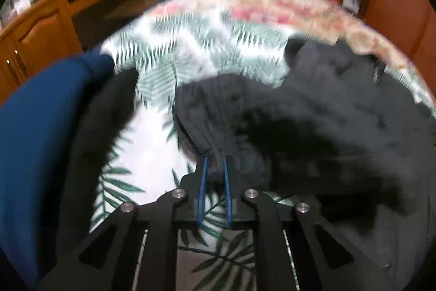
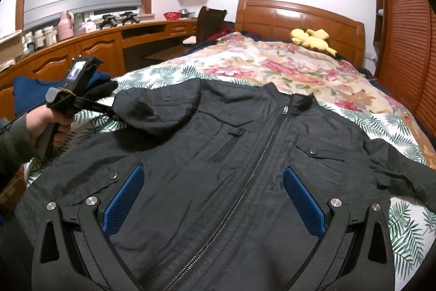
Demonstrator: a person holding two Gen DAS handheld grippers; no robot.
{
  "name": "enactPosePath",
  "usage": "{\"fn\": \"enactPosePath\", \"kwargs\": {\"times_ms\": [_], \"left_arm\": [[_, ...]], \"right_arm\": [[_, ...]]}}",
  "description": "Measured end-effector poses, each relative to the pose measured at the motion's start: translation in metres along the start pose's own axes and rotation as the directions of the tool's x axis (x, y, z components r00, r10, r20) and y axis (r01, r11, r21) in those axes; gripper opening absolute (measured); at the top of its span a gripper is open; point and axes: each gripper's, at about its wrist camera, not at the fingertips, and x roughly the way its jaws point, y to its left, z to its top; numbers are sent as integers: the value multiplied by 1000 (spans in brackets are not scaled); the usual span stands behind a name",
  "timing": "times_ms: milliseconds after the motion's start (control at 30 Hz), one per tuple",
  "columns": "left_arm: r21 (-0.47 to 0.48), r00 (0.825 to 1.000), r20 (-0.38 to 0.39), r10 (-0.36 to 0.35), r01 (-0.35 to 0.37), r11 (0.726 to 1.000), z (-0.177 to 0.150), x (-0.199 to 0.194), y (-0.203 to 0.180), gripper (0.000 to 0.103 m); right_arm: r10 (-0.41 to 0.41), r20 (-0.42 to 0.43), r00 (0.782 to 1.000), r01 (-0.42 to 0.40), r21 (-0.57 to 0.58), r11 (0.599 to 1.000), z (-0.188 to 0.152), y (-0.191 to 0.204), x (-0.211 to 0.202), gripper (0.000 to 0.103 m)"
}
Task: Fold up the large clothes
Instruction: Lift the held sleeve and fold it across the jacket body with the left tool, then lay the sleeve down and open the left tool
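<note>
A large black zip-up jacket [image 2: 245, 168] lies front up on the bed, zipper closed. My left gripper [image 1: 215, 162] is shut on the ribbed cuff of the jacket's sleeve [image 1: 201, 111] and holds it lifted over the jacket's chest. In the right wrist view that gripper [image 2: 109, 109] is at the left with the sleeve [image 2: 152, 111] bunched at its tip. My right gripper [image 2: 212, 182] is open and empty, hovering over the jacket's lower front. The other sleeve [image 2: 403, 171] lies spread to the right.
The bed has a palm-leaf sheet [image 2: 408, 225] and a floral quilt [image 2: 272, 59] further back. A yellow plush toy [image 2: 313, 38] lies by the wooden headboard [image 2: 299, 15]. Blue and dark clothes [image 1: 41, 127] are piled at the bed's left edge. A wooden desk [image 2: 95, 45] runs along the left wall.
</note>
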Motion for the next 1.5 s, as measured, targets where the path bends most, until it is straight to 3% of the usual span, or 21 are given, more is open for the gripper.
{"fn": "enactPosePath", "kwargs": {"times_ms": [167, 400, 700, 867, 1133, 1333, 1500], "left_arm": [[19, 989, 139, -52, 50, 999, 15, -58, -26, 8], [131, 954, 253, -160, 130, 983, 29, -143, -85, 8], [249, 910, 286, -300, 232, 940, 6, -218, -154, 8], [274, 902, 257, -347, 277, 921, -32, -231, -173, 8], [267, 927, 219, -305, 244, 932, -82, -207, -175, 8], [238, 926, 213, -313, 261, 936, -97, -188, -163, 8], [238, 913, 244, -328, 272, 933, -105, -197, -154, 10]], "right_arm": [[-17, 24, 1000, 17, 10, 1000, 5, -8, -14, 103], [-67, 59, 996, 64, 46, 997, 6, -26, -44, 103], [-136, 62, 989, 130, 93, 987, -3, -52, -71, 103], [-155, 38, 987, 151, 94, 984, -17, -57, -80, 103], [-170, -6, 985, 170, 61, 984, -32, -48, -82, 103], [-159, -20, 987, 159, 33, 987, -30, -37, -73, 103], [-142, -39, 989, 144, 41, 989, -35, -31, -60, 103]]}}
